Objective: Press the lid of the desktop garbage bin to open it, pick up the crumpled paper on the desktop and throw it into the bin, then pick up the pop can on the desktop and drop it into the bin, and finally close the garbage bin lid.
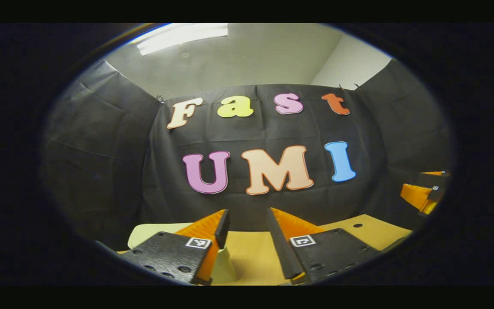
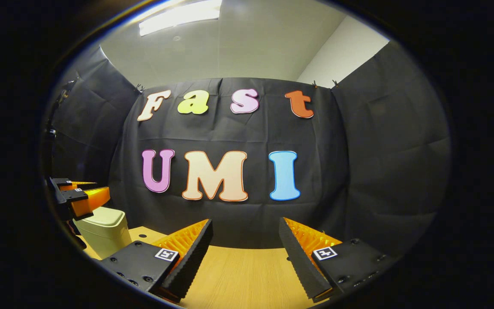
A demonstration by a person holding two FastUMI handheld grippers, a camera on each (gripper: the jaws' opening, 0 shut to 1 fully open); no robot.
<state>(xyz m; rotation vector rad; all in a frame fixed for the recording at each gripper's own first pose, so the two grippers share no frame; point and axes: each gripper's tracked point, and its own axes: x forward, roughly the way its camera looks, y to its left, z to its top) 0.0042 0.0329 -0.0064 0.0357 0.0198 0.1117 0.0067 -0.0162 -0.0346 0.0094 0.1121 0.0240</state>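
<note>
Your bin (image 2: pixel 103 234) sits on the bench (image 2: pixel 238 274) with its lid down, so every step remains. Left tool (image 1: pixel 247 223) and right tool (image 2: pixel 245 234) both gape wide, empty.

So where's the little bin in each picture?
Left gripper view: the bin sits at the bottom, left of centre, mostly behind the left gripper.
Right gripper view: it stands at the lower left, lid down, under the left gripper.
Shared landmark: the wooden table under it.

A wooden table (image 2: pixel 238 274) stands before black cloth walls (image 2: pixel 380 141), ceiling light (image 2: pixel 178 15) overhead.
</note>
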